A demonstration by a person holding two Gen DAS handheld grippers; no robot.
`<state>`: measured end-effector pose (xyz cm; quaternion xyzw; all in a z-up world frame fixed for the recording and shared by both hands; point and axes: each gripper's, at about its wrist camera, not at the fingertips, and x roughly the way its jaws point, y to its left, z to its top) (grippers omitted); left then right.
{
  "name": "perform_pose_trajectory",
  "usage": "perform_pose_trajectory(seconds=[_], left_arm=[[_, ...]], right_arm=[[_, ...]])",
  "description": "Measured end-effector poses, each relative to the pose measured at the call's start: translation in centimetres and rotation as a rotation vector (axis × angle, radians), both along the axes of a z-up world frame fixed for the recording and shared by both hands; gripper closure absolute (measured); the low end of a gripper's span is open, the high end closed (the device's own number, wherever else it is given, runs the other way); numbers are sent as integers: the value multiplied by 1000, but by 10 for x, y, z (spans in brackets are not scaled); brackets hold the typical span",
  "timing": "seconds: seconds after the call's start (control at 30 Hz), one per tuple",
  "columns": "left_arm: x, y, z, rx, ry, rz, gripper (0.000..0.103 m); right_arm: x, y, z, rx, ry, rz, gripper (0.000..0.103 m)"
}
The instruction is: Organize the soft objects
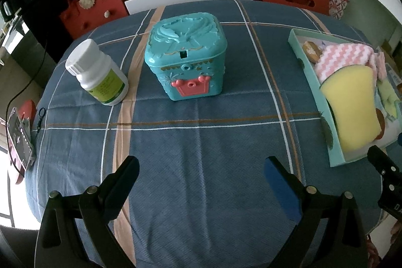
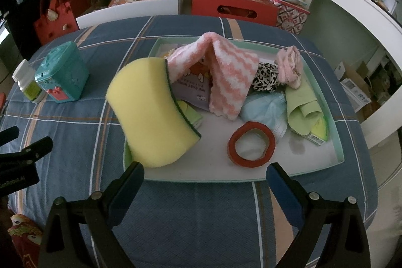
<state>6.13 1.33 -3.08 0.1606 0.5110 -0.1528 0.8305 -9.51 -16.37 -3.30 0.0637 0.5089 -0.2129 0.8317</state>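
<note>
We held both grippers, left [image 1: 201, 167] and right [image 2: 204, 173], jaws open and empty; the yellow sponge [image 2: 153, 112] leaned on the tray's [image 2: 324, 165] rim, light and squashy, best pinched across its faces

1. left gripper [image 1: 201, 168]: black angular plastic arms, blue pads on the inner finger faces.
2. right gripper [image 2: 206, 173]: same build, black with blue pads.
3. Round silver screws at each arm joint.
</note>
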Motion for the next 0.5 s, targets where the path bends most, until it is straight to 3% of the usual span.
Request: perform_pose_trajectory(seconds=[0.5], left_arm=[[1, -1, -1, 14, 0, 9, 4]], right_arm=[[-2, -3, 0, 0, 0, -20, 4]])
